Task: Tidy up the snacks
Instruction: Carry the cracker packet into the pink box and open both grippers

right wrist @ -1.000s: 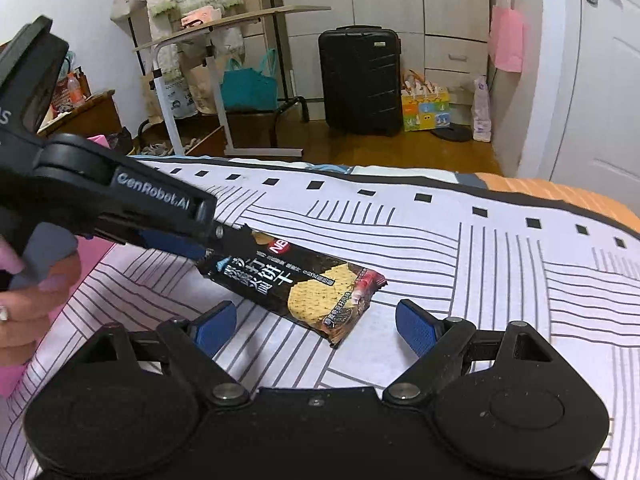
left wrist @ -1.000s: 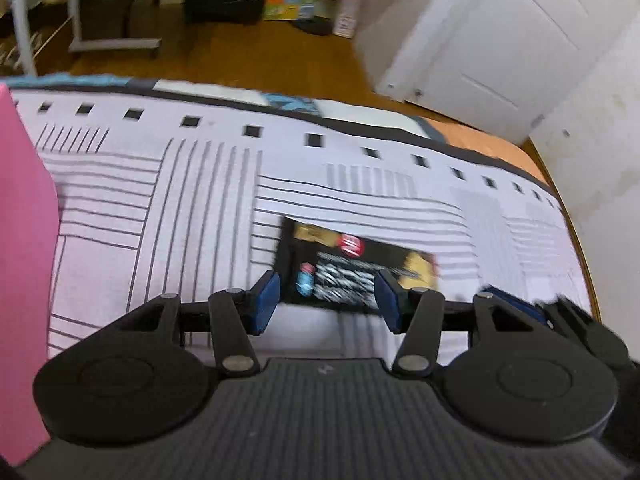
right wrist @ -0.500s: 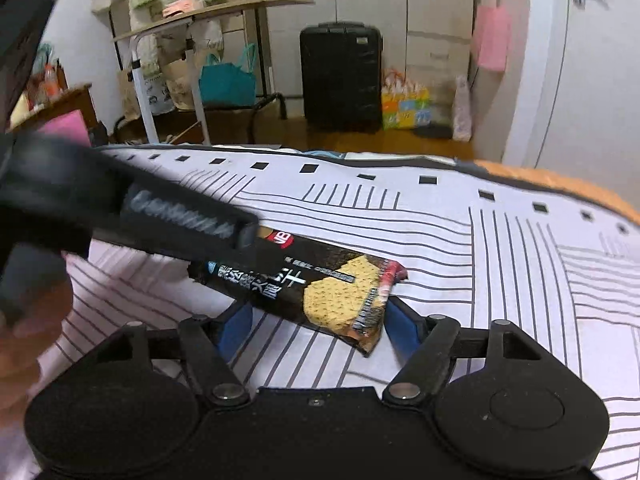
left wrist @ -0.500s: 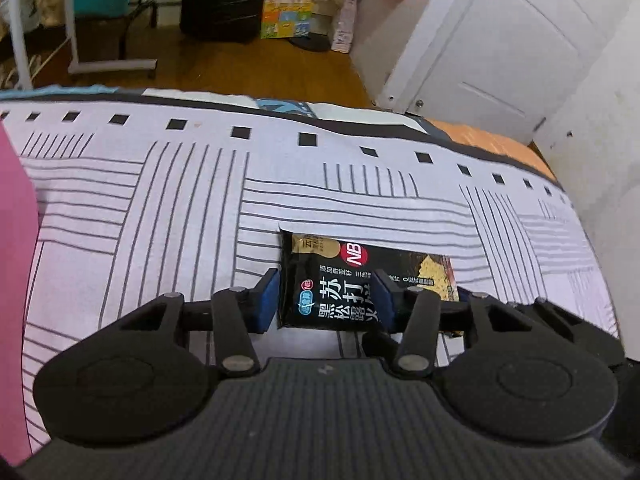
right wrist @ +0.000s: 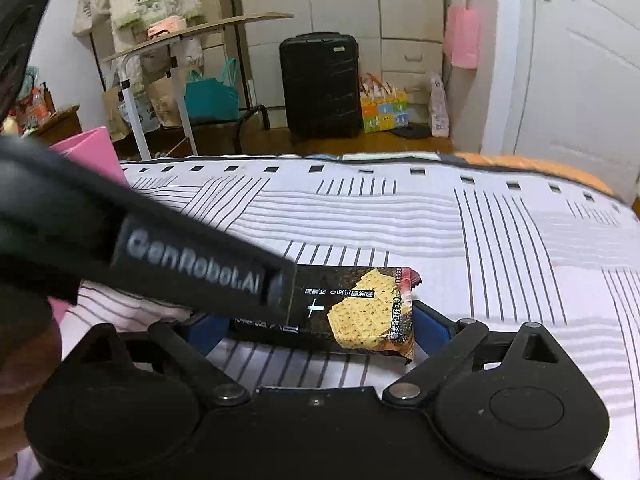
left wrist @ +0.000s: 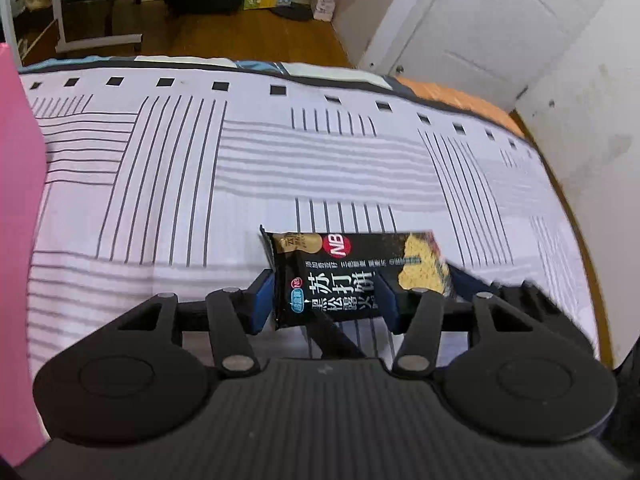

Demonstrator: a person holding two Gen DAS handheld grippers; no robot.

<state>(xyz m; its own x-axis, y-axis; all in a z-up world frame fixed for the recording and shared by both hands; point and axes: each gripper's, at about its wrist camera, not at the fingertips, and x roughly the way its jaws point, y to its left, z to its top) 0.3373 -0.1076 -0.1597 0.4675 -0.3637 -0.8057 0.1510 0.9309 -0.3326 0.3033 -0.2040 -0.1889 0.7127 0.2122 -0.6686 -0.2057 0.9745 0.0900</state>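
A black cracker packet lies on the striped bedspread. My left gripper has its blue pads against both sides of the packet's left end. In the right wrist view the same packet sits between the pads of my right gripper, which close on its cracker-picture end. The left gripper's black body crosses that view and hides the packet's other end.
A pink box stands at the left edge and shows in the right wrist view too. Beyond the bed are a black suitcase, a folding table and a white door.
Both grippers have closed in on the packet. The left pads went from straddling it to pressing its end; the right pads narrowed from wide open to touching it. The packet turned more level.
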